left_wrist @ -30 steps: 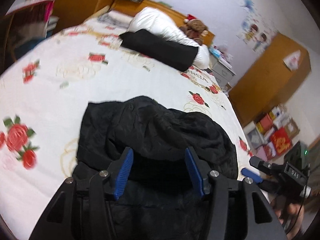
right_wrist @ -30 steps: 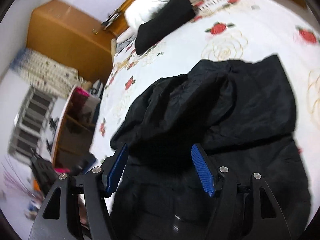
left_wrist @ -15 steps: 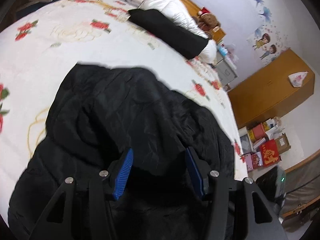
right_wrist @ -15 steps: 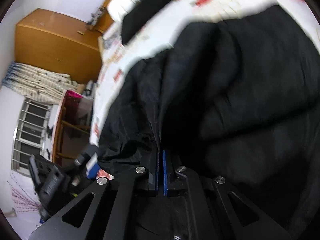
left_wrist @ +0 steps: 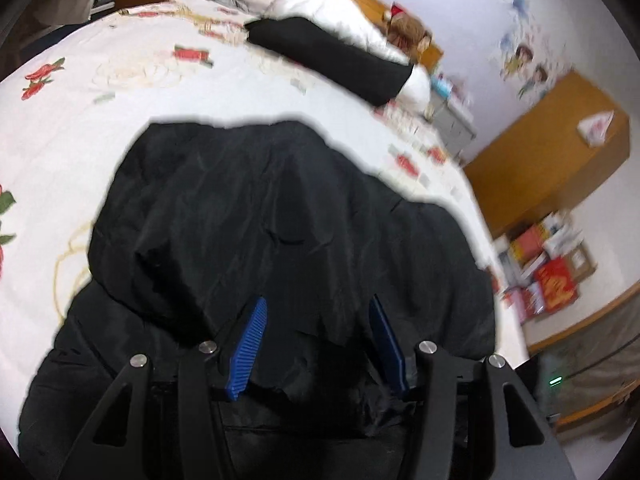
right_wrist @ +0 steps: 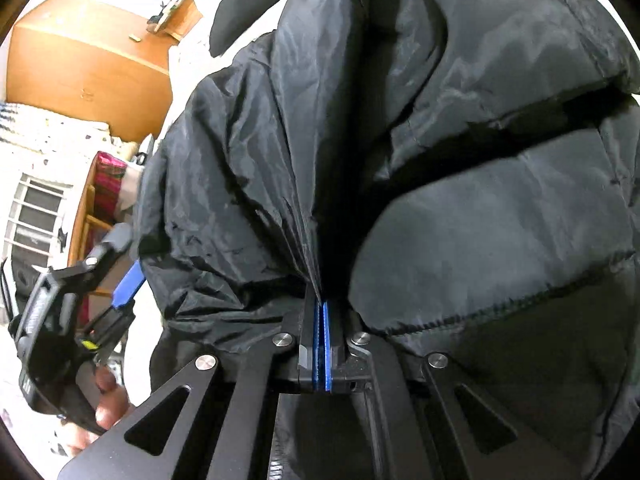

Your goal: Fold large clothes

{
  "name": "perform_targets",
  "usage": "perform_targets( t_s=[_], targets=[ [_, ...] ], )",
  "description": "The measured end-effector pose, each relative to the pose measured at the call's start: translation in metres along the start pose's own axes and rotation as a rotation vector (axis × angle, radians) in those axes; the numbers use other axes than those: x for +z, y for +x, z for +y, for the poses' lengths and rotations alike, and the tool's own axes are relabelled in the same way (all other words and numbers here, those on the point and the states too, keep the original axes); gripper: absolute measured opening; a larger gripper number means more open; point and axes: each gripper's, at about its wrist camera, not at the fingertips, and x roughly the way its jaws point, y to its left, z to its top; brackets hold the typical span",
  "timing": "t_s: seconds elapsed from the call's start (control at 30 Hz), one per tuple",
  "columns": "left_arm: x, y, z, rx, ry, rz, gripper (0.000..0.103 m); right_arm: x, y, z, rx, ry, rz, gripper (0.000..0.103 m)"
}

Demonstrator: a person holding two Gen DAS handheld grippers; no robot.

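A large black padded jacket point(left_wrist: 260, 208) lies crumpled on the white bed sheet with red roses point(left_wrist: 100, 112). My left gripper point(left_wrist: 318, 308) hovers low over the jacket's near part, its blue pads standing apart with loose fabric lying between them and no pinch showing. In the right wrist view the jacket point(right_wrist: 480, 208) fills most of the frame. My right gripper point(right_wrist: 320, 304) is shut, and a ridge of jacket fabric runs into its pads. The left gripper point(right_wrist: 124, 284) also shows at that view's left edge, held by a hand point(right_wrist: 108, 400).
A long black pillow point(left_wrist: 332, 54), a white pillow point(left_wrist: 328, 8) and a teddy bear point(left_wrist: 408, 32) lie at the head of the bed. A wooden wardrobe point(left_wrist: 540, 152) and stacked boxes point(left_wrist: 548, 264) stand right of the bed. A wooden cabinet point(right_wrist: 84, 68) stands on its other side.
Both grippers have sunk towards the jacket, which now fills more of each view. The right gripper's jaws have gone from wide apart to shut on a ridge of fabric.
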Motion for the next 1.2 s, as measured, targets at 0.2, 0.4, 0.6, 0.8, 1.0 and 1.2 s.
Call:
perform_targets(
  t_s=[0.2, 0.4, 0.6, 0.8, 1.0, 1.2],
  targets=[
    [-0.016, 0.026, 0.015, 0.054, 0.014, 0.037, 0.047, 0.002, 0.006, 0.005, -0.037, -0.062, 0.016, 0.001],
    [-0.021, 0.016, 0.009, 0.071, 0.045, 0.039, 0.047, 0.007, -0.050, 0.026, -0.067, -0.171, -0.135, 0.007],
    [-0.021, -0.001, 0.008, 0.068, 0.055, 0.058, 0.047, 0.056, -0.074, 0.053, -0.144, -0.315, -0.275, 0.013],
    [0.014, -0.040, -0.001, 0.079, 0.077, -0.103, 0.046, 0.089, -0.035, 0.009, -0.262, -0.269, -0.214, 0.013],
    [0.027, 0.001, 0.034, 0.184, 0.063, -0.064, 0.043, 0.077, -0.024, -0.009, -0.252, -0.266, -0.237, 0.008],
    [0.000, 0.017, 0.038, 0.241, 0.130, -0.082, 0.043, 0.070, -0.015, -0.013, -0.237, -0.265, -0.263, 0.004]
  ],
)
